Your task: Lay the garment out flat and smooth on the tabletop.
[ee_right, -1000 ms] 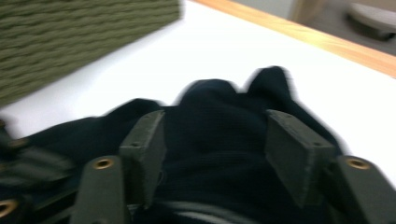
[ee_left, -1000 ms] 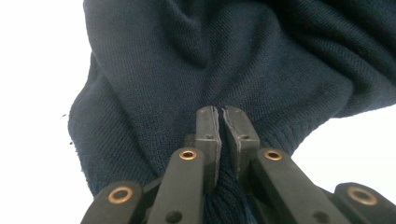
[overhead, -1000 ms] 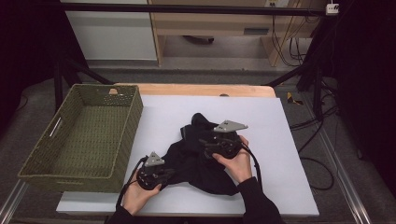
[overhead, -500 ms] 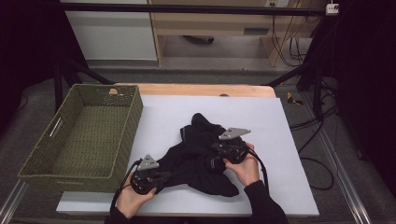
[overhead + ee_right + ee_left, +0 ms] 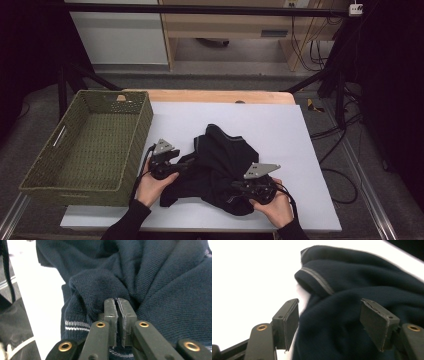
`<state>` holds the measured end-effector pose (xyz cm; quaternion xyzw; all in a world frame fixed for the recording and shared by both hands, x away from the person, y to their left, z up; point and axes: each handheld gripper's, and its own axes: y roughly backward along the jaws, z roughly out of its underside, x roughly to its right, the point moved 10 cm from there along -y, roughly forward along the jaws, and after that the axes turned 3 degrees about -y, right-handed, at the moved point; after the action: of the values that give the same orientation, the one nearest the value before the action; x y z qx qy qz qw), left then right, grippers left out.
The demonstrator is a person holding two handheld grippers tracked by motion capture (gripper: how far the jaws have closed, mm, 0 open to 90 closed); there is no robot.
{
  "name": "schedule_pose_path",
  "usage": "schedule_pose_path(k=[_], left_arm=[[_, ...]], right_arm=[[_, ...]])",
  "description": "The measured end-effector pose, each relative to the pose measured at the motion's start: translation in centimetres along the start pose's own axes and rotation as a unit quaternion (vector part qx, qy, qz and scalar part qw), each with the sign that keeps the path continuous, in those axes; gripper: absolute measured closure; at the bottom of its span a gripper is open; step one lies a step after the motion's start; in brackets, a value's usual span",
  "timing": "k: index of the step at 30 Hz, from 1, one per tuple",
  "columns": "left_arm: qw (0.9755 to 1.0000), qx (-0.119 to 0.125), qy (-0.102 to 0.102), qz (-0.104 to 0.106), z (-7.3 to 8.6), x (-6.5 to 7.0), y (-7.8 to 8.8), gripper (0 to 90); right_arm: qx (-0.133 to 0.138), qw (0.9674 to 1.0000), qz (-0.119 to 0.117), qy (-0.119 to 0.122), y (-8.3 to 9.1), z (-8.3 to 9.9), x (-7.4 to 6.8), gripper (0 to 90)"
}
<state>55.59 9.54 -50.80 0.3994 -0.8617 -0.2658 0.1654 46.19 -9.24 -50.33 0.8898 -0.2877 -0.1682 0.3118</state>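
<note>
Lying crumpled near the front edge of the white worktop (image 5: 310, 150), a dark navy knit sweater (image 5: 220, 160) is handled by two grippers. The right gripper (image 5: 117, 302) is closed on a fold of the sweater. The left gripper (image 5: 329, 315) has just been opening; its jaws are spread apart, with cloth between them but not pressed. A green woven basket (image 5: 135, 130) is placed at the left edge.

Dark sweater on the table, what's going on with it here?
A person is working a crumpled dark sweater on the white table with hand-held tongs. The right tongs are shut on a fold of the knit near its striped hem. The left tongs have just been opening; their pads stand apart over the fabric near the collar without pressing it. A green woven basket sits to the left.
</note>
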Motion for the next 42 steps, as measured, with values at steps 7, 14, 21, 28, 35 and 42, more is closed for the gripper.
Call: schedule_pose_path(k=[7,14,21,28,35,42], left_arm=[[0.9979,-0.06,-0.006,0.025,2.3,-0.7,-1.9,55.5],[0.9977,-0.055,0.0,0.04,2.9,-0.4,-1.4,81.6],[0.998,-0.039,-0.012,0.048,2.7,0.4,1.3,83.6],[0.9972,-0.039,-0.016,0.062,4.1,1.8,3.3,83.8],[0.9972,-0.041,-0.006,0.063,4.3,1.6,3.0,83.7],[0.9972,-0.038,-0.007,0.064,4.2,1.8,3.1,83.7]], right_arm=[[0.046,0.9986,0.017,-0.02,1.1,-2.4,1.6,58.9],[0.085,0.9852,0.114,-0.095,0.9,-4.9,9.2,43.0],[0.02,0.9747,0.172,-0.142,-1.8,-1.9,14.8,40.3],[-0.013,0.9757,0.17,-0.138,-3.9,-0.7,15.3,47.9],[-0.025,0.9754,0.161,-0.149,-3.9,-0.2,15.5,85.0],[0.047,0.9743,0.173,-0.137,-0.3,-3.0,15.4,87.3]])
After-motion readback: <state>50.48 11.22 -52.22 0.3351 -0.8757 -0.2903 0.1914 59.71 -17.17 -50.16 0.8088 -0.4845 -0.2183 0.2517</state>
